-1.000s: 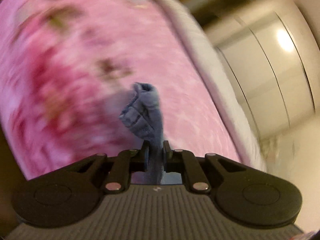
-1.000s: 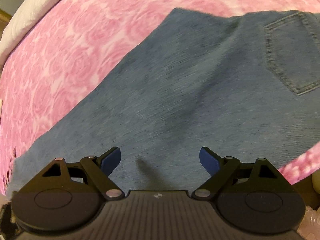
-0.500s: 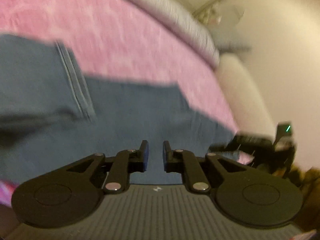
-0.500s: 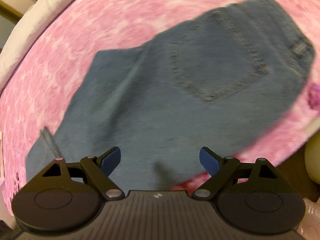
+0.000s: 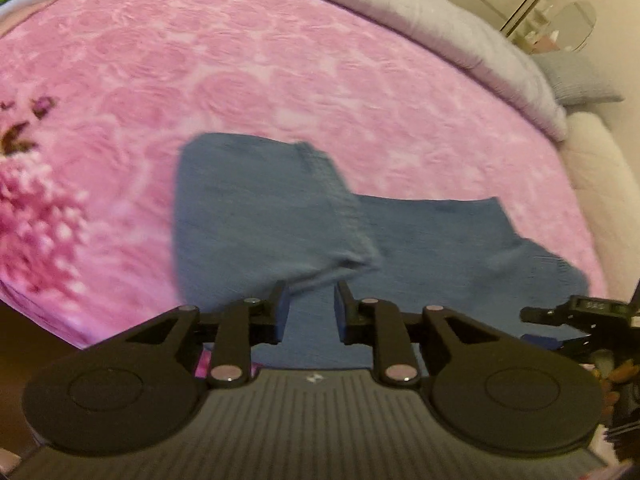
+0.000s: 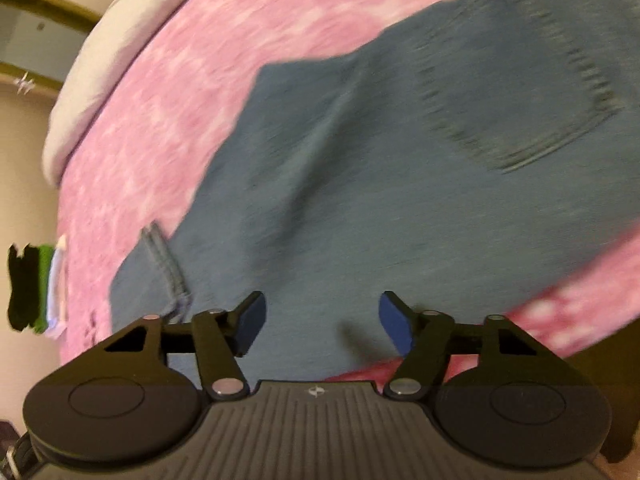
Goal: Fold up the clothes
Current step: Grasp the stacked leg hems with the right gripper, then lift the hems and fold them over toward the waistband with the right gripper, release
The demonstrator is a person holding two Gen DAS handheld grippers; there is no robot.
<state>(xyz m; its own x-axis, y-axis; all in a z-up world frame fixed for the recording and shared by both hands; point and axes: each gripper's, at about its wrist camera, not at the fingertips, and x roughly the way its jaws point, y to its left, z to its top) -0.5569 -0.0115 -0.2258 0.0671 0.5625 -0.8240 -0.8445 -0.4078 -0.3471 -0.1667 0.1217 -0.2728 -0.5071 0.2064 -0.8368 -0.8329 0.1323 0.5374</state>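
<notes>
Below, a pair of blue jeans [image 5: 280, 224] lies folded on a bed's pink rose-patterned blanket [image 5: 280, 72], one leg doubled over with its hem [image 5: 332, 184] lying across the denim. At left, the left claw [image 5: 310, 312] hovers above the fold with its fingers slightly apart, gripping nothing. To the right, the right claw [image 6: 320, 320] hangs spread wide over the jeans [image 6: 380, 168], near the back pocket [image 6: 516, 92], empty. A grey quilt [image 5: 460, 28] edges the bed's far side.
</notes>
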